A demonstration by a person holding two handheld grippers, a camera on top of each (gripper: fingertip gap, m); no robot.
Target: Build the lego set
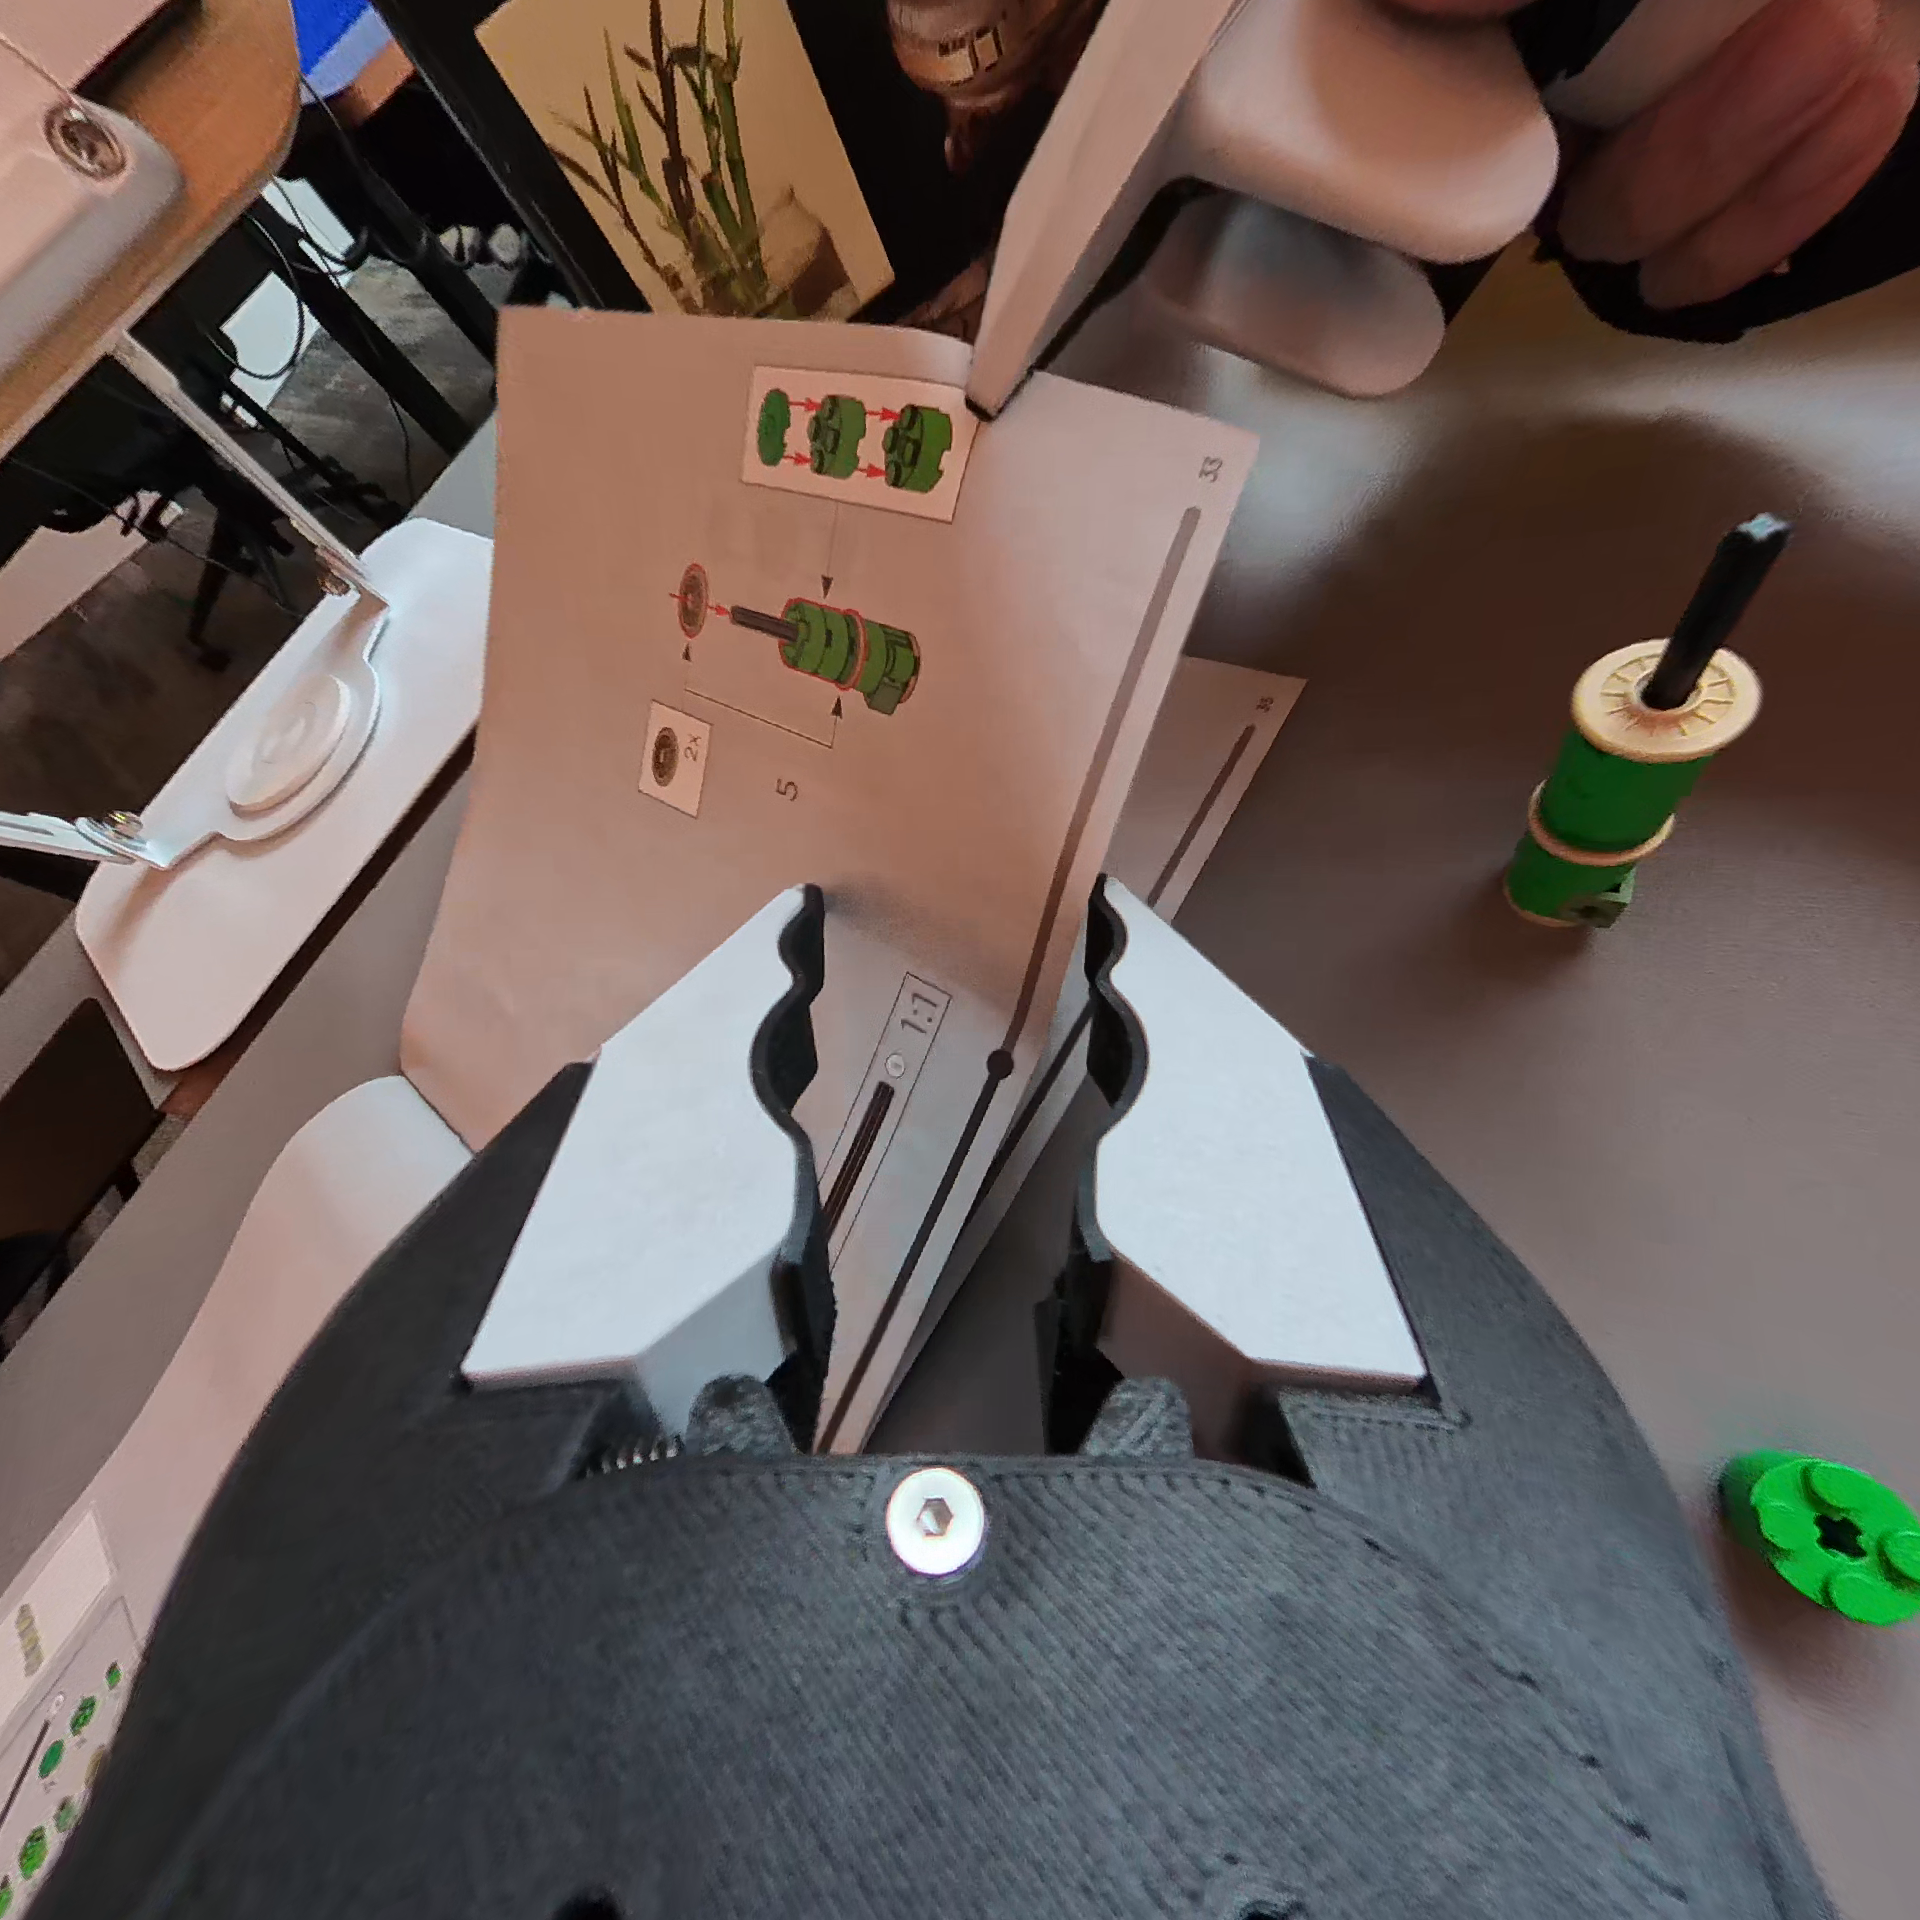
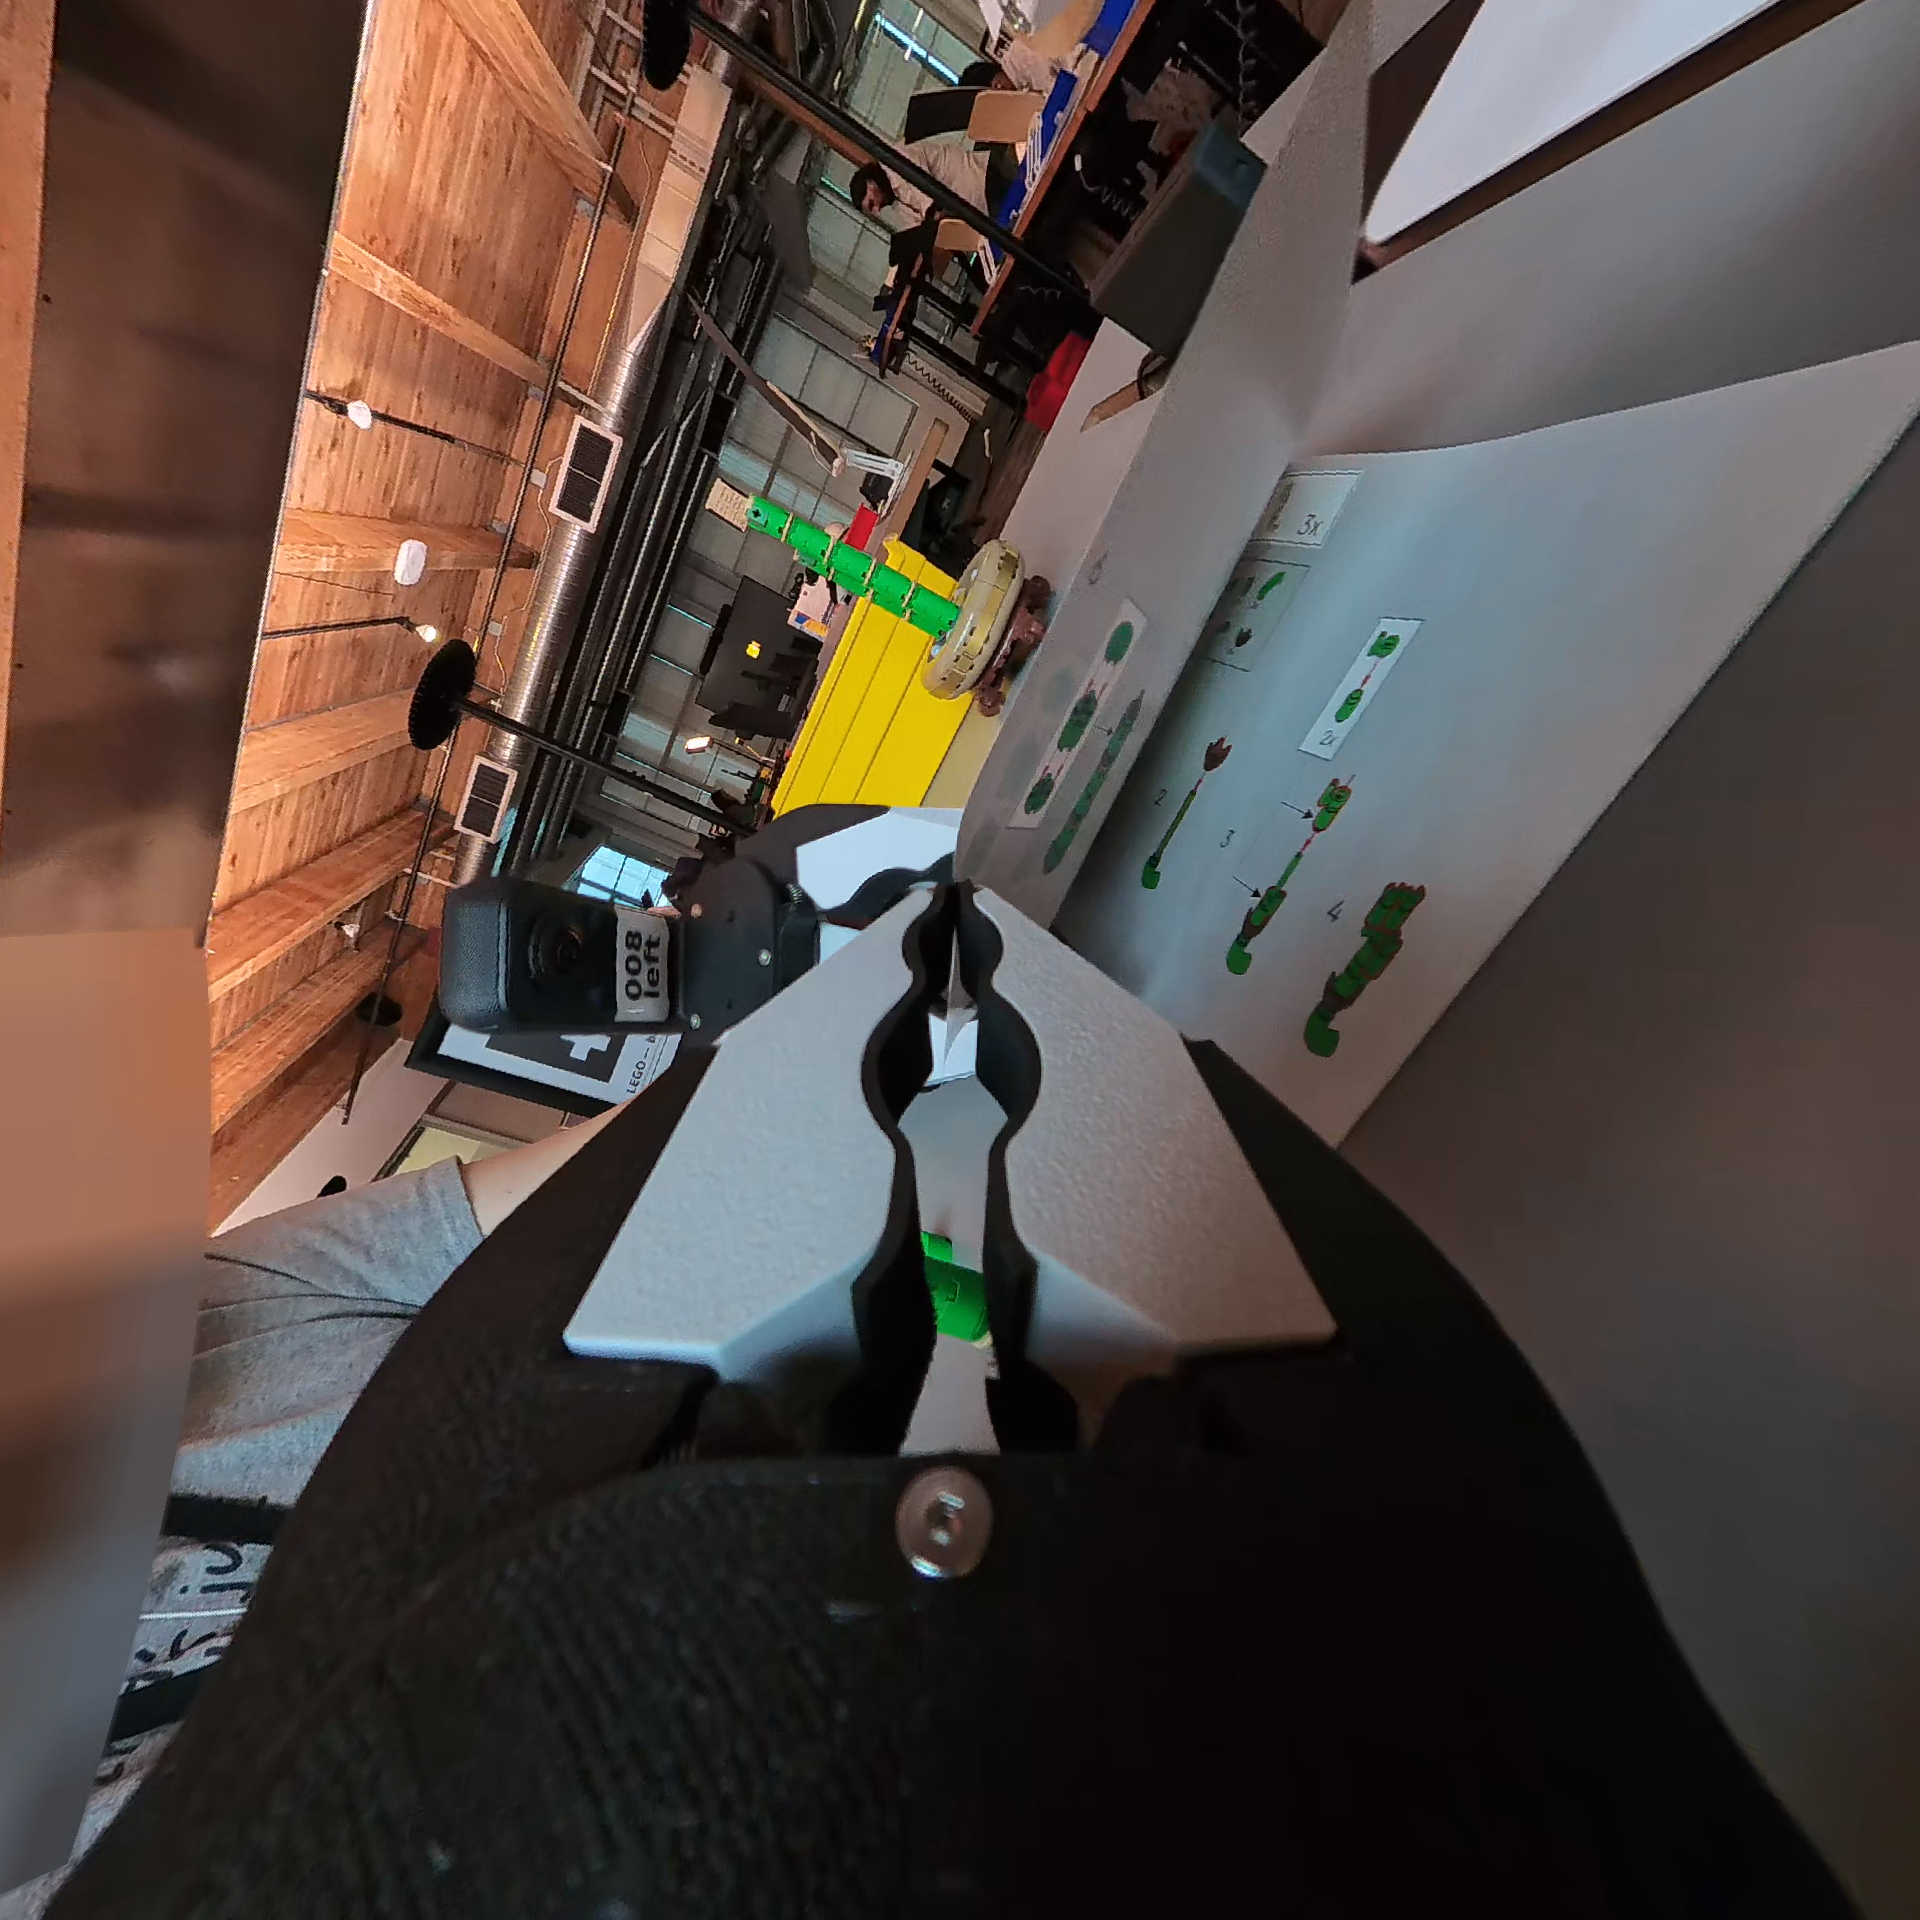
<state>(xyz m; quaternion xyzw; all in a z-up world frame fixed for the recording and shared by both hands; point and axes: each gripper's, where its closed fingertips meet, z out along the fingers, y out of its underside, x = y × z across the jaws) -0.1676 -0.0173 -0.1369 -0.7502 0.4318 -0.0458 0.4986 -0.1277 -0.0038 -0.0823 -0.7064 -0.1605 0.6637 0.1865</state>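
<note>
the right gripper point(image 2: 954, 904) is pinched on a lifted page of the instruction booklet point(image 1: 831, 665); the left gripper point(image 1: 956, 914) stands apart around that page. a green stacked stem point(image 1: 1605, 790) (black axle on top) stands on the table point(image 1: 1455, 1143).

Even, bright indoor light. The green stack point(image 1: 1605, 800) threw a soft shadow on the table point(image 1: 1558, 1195). Frame edges showed fisheye warp; right wrist view's left edge was smeared, blurry.

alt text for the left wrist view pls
The open left gripper straddles a lifted page of the instruction booklet, pinched at its top by the right gripper. On the grey table, a green stack on a black axle stands near a loose green round brick.
</note>
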